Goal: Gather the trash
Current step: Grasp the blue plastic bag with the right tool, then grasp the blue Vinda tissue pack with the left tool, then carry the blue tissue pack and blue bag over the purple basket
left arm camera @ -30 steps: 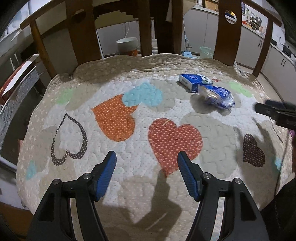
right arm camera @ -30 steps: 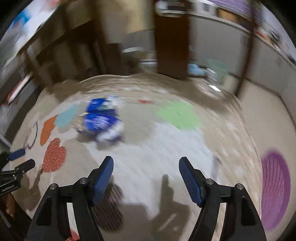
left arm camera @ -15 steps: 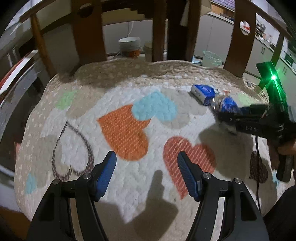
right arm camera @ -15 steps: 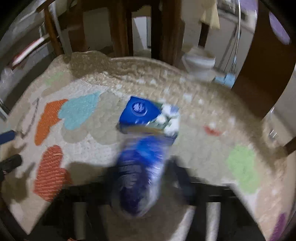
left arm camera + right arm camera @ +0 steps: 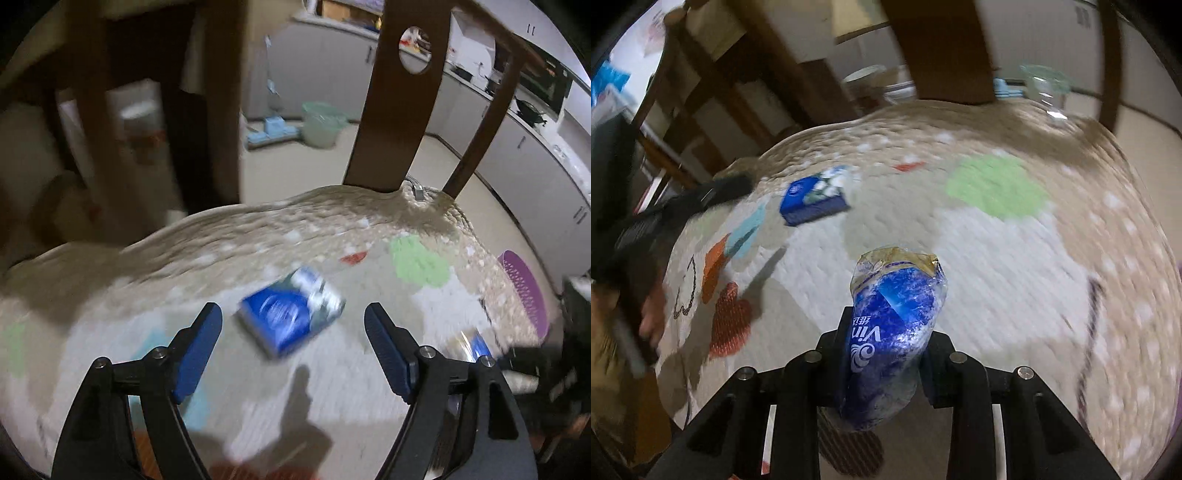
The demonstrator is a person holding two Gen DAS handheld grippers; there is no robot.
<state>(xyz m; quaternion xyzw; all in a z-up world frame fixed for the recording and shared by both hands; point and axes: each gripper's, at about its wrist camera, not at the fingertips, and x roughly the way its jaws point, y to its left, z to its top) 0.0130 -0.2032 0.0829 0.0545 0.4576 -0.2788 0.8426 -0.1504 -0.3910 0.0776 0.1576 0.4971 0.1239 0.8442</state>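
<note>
The right hand-held gripper (image 5: pixel 886 354) is now clamped on the crumpled blue wrapper (image 5: pixel 895 325), lifted clear of the heart-patterned quilt (image 5: pixel 979 280); a second ago its jaws stood wide and empty, with the wrapper lying beside the box at ten o'clock. The left hand-held gripper (image 5: pixel 293 345) has swung across from the orange and red hearts, and its jaws, which have just been opening further, now stand wide with nothing pressed. The blue tissue box (image 5: pixel 291 314) lies flat on the quilt just ahead, at twelve o'clock. Farther off at three o'clock is a purple perforated basket (image 5: pixel 524 295). Beyond, wooden chair slats (image 5: pixel 395 99) rise at one o'clock.
</note>
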